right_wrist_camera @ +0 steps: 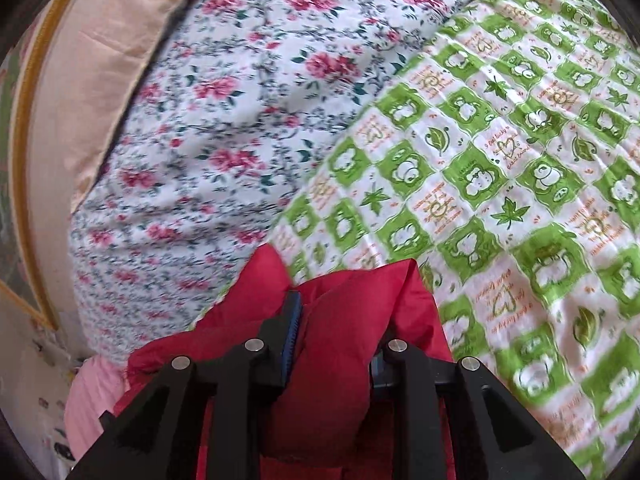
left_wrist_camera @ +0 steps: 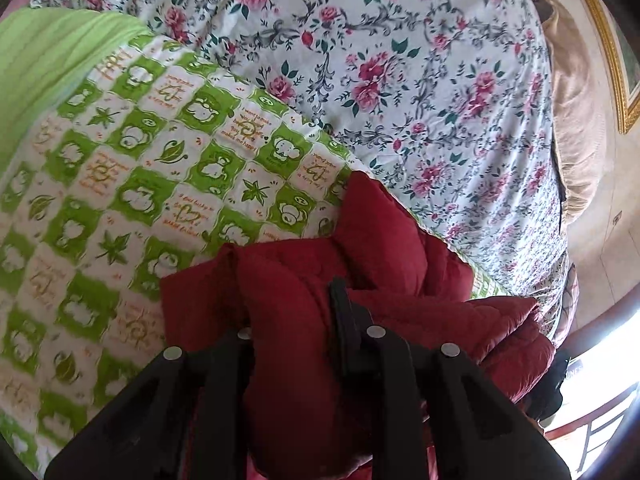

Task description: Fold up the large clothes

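Gripping a thick fold of red jacket (left_wrist_camera: 304, 320) at the near edge of the left wrist view, left gripper (left_wrist_camera: 296, 312) with jaws narrowed and padded cloth bulging between and around its black fingers (left_wrist_camera: 344, 320). Spread under the jacket, a green-and-white quilt (left_wrist_camera: 132, 184) running from the near left toward the middle. Beyond it, far and to the right, a floral sheet (left_wrist_camera: 400, 60). At the far right edge, a beige pillow (left_wrist_camera: 576, 128) beside a gold frame (left_wrist_camera: 616, 60).

Seen from the right wrist: gold frame (right_wrist_camera: 28, 128) at the far left, beige pillow (right_wrist_camera: 108, 52) next to it, floral sheet (right_wrist_camera: 208, 132) through the middle, quilt (right_wrist_camera: 500, 168) filling the right. Near and centre, right gripper (right_wrist_camera: 332, 328) pinching another bunch of the jacket (right_wrist_camera: 344, 312), a blue pad (right_wrist_camera: 294, 320) pressed into the cloth on its left side. Low at the near left, pink cloth (right_wrist_camera: 92, 396) beside the jacket.
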A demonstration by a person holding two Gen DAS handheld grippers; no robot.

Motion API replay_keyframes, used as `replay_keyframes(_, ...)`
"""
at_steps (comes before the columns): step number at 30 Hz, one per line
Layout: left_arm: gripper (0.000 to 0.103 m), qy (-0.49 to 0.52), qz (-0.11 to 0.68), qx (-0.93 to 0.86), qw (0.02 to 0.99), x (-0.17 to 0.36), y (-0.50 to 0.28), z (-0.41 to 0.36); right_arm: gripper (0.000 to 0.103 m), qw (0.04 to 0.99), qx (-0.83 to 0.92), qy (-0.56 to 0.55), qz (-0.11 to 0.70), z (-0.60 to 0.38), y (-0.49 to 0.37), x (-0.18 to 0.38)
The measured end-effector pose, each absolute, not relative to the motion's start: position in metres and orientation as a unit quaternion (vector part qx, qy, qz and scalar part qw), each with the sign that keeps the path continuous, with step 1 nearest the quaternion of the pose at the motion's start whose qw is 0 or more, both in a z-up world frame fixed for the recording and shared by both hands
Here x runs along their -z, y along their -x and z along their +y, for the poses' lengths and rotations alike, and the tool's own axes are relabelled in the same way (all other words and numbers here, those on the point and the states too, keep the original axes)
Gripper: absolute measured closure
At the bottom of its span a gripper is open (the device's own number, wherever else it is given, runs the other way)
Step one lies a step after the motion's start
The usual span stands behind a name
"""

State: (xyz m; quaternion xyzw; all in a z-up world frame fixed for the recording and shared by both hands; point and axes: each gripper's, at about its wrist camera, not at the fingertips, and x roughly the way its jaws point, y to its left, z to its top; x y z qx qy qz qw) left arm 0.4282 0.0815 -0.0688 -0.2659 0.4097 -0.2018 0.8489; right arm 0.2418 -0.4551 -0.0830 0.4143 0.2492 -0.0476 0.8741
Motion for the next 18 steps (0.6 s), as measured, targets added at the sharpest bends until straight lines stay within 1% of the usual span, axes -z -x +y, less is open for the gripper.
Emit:
replay_keyframes(4, 0.084, 0.288, 0.415, 0.207, 0.838, 0.084, -0.441, 0.085, 0.080, 0.873, 0.053, -0.418, 0.246, -0.457, -0.253, 0.092)
replay_keyframes(7, 0.084, 0.298, 0.413, 0.214, 0.834, 0.083, -0.441, 0.090, 0.080, 0.872, 0.052, -0.419, 0.249, -0.459, -0.260, 0.094)
replay_keyframes(12, 0.081, 0.246, 0.383, 0.238, 0.858, 0.053, -0.420, 0.096, 0.080, 0.875, 0.052, -0.407, 0.259, -0.457, -0.272, 0.095)
replay_keyframes(15, 0.080, 0.248, 0.370, 0.248, 0.860, 0.038, -0.407, 0.107, 0.080, 0.875, 0.050, -0.404, 0.261, -0.455, -0.276, 0.096)
replay_keyframes(18, 0.080, 0.248, 0.342, 0.241, 0.874, 0.020, -0.386, 0.121, 0.079, 0.877, 0.054, -0.400, 0.262, -0.453, -0.278, 0.095)
